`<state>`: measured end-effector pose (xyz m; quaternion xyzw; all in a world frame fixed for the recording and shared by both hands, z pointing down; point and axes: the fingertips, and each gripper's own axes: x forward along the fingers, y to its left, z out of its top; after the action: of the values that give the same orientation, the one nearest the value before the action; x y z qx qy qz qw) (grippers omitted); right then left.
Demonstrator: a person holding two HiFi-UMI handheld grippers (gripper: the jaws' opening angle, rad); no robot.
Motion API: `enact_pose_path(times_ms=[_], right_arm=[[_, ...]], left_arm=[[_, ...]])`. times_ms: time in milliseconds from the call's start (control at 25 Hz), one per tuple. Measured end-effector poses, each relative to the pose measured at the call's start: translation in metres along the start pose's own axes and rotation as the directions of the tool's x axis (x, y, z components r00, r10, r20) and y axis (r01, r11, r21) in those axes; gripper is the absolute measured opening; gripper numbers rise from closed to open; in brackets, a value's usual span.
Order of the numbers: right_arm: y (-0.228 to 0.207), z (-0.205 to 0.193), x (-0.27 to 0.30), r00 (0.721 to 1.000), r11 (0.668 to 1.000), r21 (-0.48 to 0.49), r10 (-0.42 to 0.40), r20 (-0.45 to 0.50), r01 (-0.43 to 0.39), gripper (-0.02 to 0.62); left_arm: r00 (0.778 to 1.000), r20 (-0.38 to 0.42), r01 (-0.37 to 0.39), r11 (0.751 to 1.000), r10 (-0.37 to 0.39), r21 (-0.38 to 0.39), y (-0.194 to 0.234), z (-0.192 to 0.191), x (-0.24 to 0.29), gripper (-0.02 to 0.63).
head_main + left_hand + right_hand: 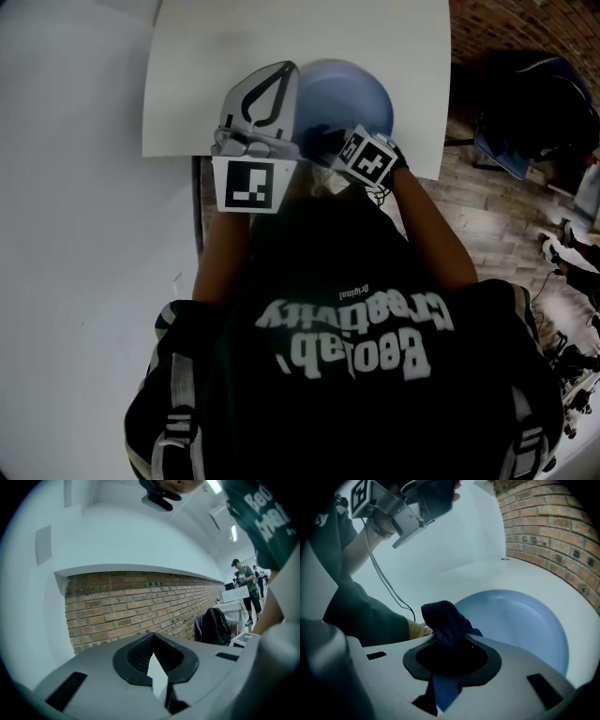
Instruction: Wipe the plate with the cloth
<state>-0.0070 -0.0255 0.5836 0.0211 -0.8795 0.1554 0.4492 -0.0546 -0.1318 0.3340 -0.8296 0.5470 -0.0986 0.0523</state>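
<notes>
A pale blue plate [352, 89] [520, 620] lies on a white table [187, 75]. My right gripper [447, 634] is shut on a bunched dark blue cloth [443, 618], held just over the plate's near rim. In the head view only its marker cube [367, 157] shows, at the plate's near edge. My left gripper [284, 70] [157, 667] hangs in the air left of the plate, tilted up toward the wall. Its jaws meet at the tips with nothing in them. A gloved hand carries it in the right gripper view.
A brick wall [140, 606] runs behind the table. A dark backpack [214, 625] on a chair stands on the wooden floor to the right. A person [244, 585] stands farther off by another table. A thin cable [386, 585] hangs from the left gripper.
</notes>
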Motion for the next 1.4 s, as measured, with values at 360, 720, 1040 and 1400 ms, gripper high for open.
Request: enact_pose_path(times_ms=[360, 720, 1040, 1400], right_arm=[[-0.02, -0.036, -0.025, 0.988, 0.994, 0.004, -0.107, -0.11, 0.108, 0.081], [-0.063, -0.049, -0.05, 0.946, 0.954, 0.063, -0.282, -0.159, 0.294, 0.081], [-0.102, -0.047, -0.059, 0.892, 0.881, 0.145, -0.434, -0.127, 0.45, 0.082], [-0.126, -0.034, -0.055, 0.861, 0.838, 0.201, -0.492, -0.125, 0.508, 0.083]], left_arm=[[0.999, 0.016, 0.029, 0.999, -0.029, 0.018, -0.012, 0.009, 0.012, 0.002], [0.999, 0.023, 0.036, 0.999, -0.037, 0.029, -0.009, 0.014, 0.019, 0.002], [0.999, 0.015, 0.04, 0.998, -0.041, 0.04, 0.004, 0.011, 0.023, 0.002], [0.999, 0.005, 0.044, 0.998, -0.045, 0.032, 0.023, 0.002, 0.023, 0.002]])
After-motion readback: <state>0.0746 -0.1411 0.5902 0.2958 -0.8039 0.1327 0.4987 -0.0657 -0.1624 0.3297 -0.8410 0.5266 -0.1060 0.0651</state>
